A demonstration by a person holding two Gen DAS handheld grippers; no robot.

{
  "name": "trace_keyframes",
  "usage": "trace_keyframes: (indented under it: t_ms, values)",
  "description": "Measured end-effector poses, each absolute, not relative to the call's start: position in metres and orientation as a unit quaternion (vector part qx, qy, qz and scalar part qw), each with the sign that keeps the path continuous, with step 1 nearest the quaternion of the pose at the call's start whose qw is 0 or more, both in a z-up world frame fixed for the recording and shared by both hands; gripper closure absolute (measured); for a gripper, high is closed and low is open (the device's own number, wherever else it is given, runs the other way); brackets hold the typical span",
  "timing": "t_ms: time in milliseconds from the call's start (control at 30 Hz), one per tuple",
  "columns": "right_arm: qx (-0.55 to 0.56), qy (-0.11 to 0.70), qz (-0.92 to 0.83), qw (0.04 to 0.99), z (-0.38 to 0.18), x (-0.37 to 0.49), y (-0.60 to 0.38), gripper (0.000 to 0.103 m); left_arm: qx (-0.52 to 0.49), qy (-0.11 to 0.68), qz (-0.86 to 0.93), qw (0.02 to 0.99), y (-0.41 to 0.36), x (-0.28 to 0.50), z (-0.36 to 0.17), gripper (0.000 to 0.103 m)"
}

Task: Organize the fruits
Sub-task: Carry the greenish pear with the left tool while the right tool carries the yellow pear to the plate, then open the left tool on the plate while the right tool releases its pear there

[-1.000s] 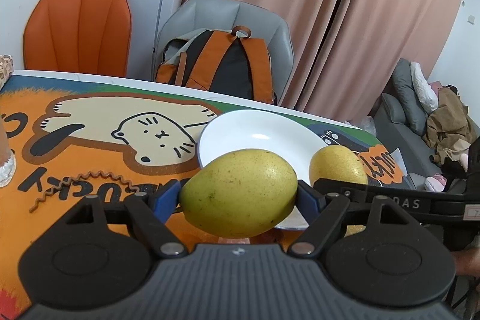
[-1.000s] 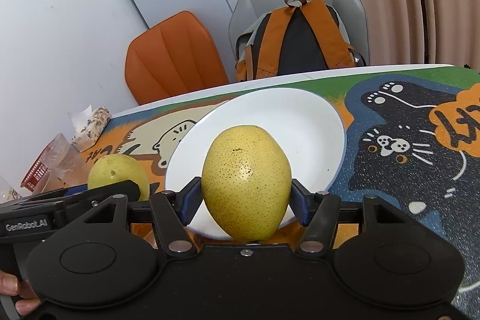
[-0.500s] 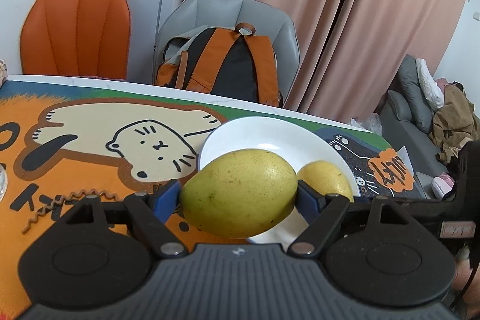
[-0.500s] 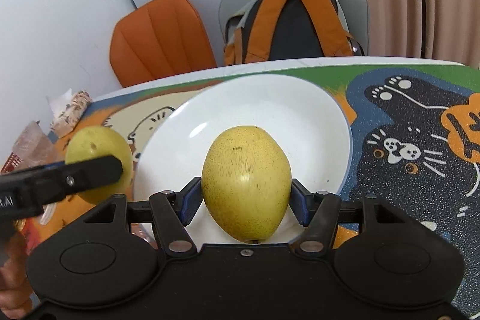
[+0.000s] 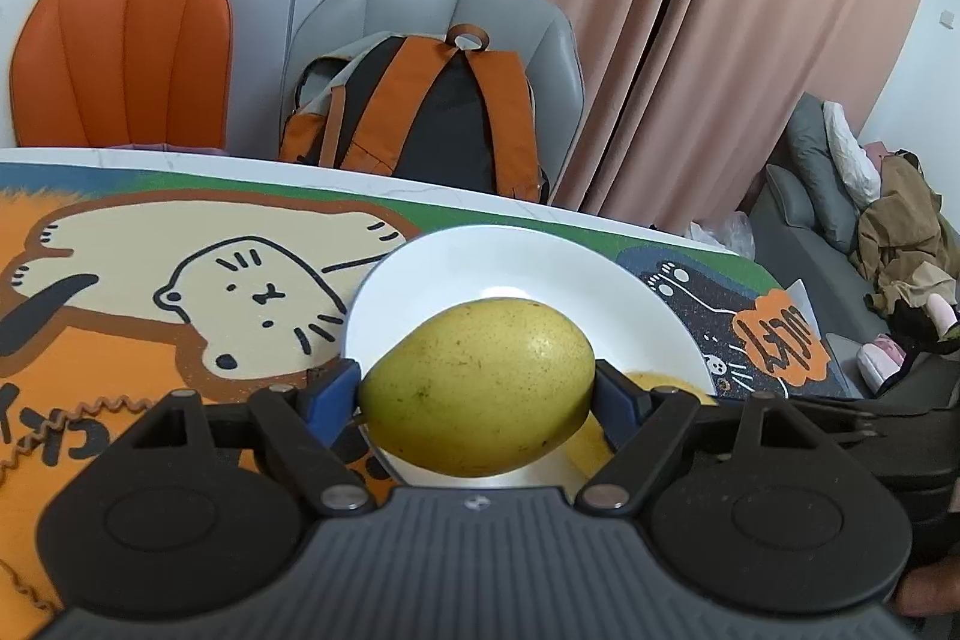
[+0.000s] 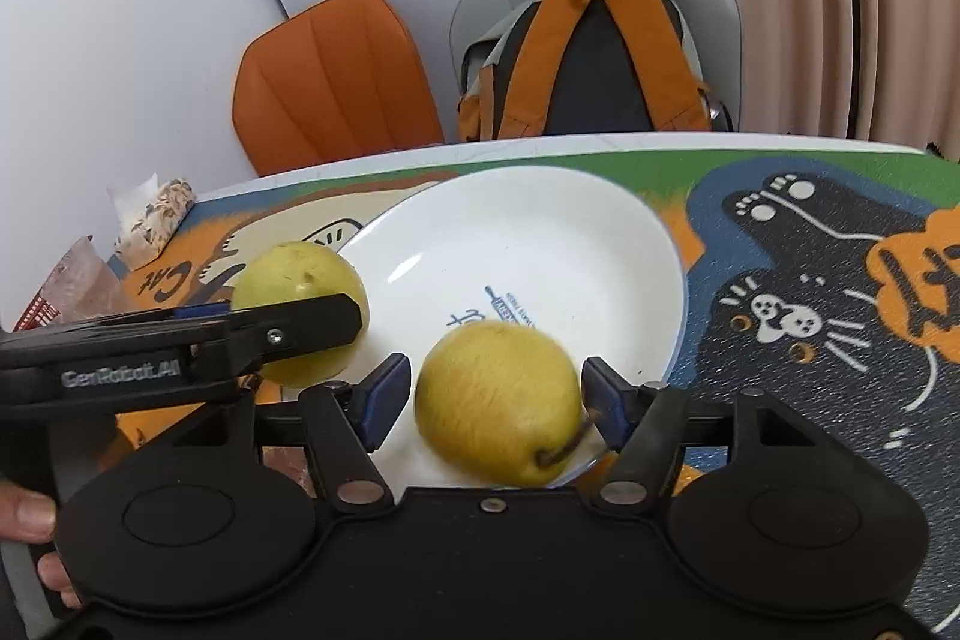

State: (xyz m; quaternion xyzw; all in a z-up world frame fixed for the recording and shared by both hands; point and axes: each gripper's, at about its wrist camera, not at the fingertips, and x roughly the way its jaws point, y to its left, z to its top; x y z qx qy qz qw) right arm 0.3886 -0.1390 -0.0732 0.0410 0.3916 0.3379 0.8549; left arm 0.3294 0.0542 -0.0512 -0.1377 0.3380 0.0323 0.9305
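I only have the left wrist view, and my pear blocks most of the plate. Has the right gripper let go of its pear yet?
Observer: Yes. The right gripper has just been opening its jaws; both pads stand clear of the right pear, which lies on the plate near its front rim.
Operator: Where is my pear relative to the plate?
Observer: In the right wrist view the left pear, clamped in the left gripper, hangs at the plate's left rim.
Operator: Which way does the placed pear's stem point?
Observer: The stem points toward the camera, near the right-hand pad.
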Motion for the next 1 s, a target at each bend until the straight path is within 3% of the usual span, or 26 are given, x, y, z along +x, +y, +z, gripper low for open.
trace_keyframes:
  t_ms: [267, 400, 1000]
  values:
    - [0.045, 0.384, 0.332, 0.860, -0.065, 0.380, -0.153, 0.038, -0.143, 0.350, 0.036, 0.925, 0.052, 0.335, -0.058, 0.023]
    - [0.044, 0.378, 0.320, 0.868, -0.061, 0.374, -0.161, 0.028, -0.141, 0.353, 0.038, 0.924, 0.051, 0.334, -0.059, 0.023]
    - [0.059, 0.372, 0.317, 0.870, -0.045, 0.344, -0.175, 0.012, -0.146, 0.335, 0.057, 0.929, 0.051, 0.287, -0.031, 0.021]
